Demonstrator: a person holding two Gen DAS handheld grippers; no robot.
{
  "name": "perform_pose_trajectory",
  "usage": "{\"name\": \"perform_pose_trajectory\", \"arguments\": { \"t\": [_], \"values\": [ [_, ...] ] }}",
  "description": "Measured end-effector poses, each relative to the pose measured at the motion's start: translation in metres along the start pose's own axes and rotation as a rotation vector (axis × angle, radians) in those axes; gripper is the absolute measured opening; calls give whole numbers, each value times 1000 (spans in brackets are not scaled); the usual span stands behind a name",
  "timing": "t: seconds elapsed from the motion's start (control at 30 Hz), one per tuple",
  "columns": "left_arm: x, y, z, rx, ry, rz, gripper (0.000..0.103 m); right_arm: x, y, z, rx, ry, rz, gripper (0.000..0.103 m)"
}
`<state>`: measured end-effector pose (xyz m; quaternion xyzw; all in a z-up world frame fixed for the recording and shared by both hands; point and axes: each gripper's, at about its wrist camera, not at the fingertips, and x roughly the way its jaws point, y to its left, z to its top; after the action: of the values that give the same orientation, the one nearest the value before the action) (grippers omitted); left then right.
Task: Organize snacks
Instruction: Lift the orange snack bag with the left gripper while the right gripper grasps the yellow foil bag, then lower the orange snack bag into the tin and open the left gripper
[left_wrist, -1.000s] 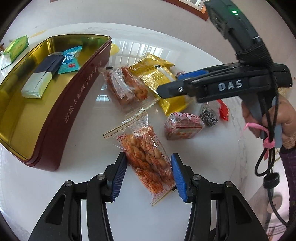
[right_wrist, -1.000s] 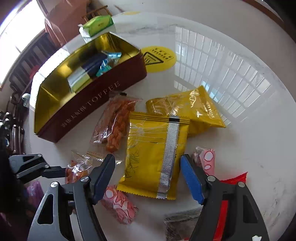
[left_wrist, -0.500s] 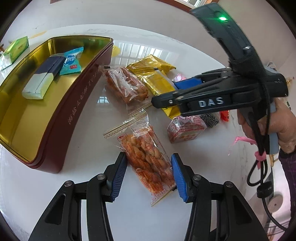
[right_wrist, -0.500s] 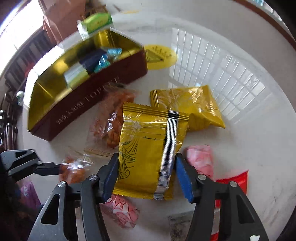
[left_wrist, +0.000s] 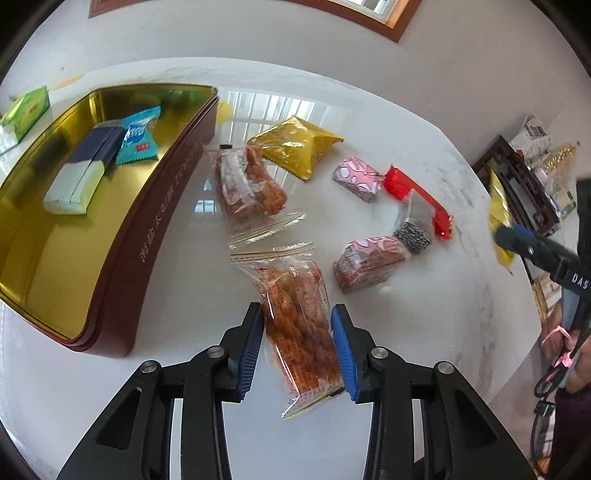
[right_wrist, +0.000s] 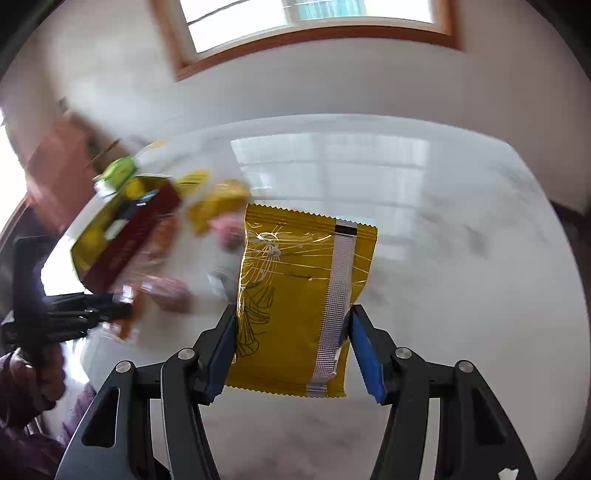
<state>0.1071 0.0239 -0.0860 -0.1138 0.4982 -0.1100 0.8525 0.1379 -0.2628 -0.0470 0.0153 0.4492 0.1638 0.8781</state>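
Note:
My left gripper (left_wrist: 297, 350) is shut on a clear bag of orange fried snacks (left_wrist: 299, 325) and holds it a little off the white table. My right gripper (right_wrist: 291, 354) is shut on a yellow snack packet (right_wrist: 303, 291), lifted high above the table; it also shows at the far right of the left wrist view (left_wrist: 498, 218). The open maroon tin with a gold inside (left_wrist: 155, 206) stands at the left and holds a blue-and-white bar (left_wrist: 83, 173) and a light blue candy (left_wrist: 138, 136).
On the table lie a second orange snack bag (left_wrist: 251, 184), another yellow packet (left_wrist: 295, 146), two pink-wrapped sweets (left_wrist: 356, 179) (left_wrist: 369, 262), a red wrapper (left_wrist: 417, 195) and a dark seed sachet (left_wrist: 413, 225). A green box (left_wrist: 26, 110) sits beyond the tin.
My right gripper closed on the yellow packet and swung it up and away to the right. My left gripper closed on the orange snack bag and raised it slightly.

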Motion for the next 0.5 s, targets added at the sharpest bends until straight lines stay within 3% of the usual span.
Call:
{"name": "perform_pose_trajectory", "arguments": {
  "t": [0.23, 0.5],
  "values": [
    [-9, -10, 1, 32, -20, 8, 37, 12, -61, -27, 141, 13, -114, 55],
    [-39, -17, 13, 68, -80, 30, 37, 22, -71, -39, 177, -22, -154, 55]
  ]
}}
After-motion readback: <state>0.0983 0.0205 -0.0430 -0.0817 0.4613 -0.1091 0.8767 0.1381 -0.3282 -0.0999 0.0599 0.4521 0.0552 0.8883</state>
